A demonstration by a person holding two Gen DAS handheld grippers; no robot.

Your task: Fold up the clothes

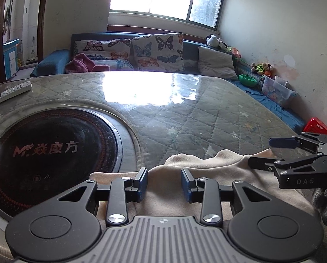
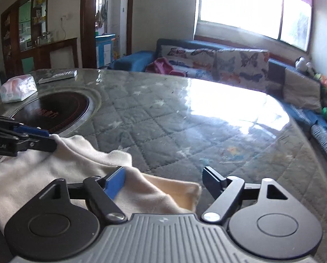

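Your left gripper (image 1: 164,185) stands part open astride a raised ridge of the cream garment (image 1: 207,171), pads not pressing. Your right gripper (image 2: 163,180) gapes wide, empty; the garment's corner lies between its fingers, toward the left one. The cloth's long axis runs across both grippers.

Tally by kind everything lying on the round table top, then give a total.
Cream garment: 1
Remote control: 1
Tissue pack: 1
Built-in cooktop: 1
Total: 4
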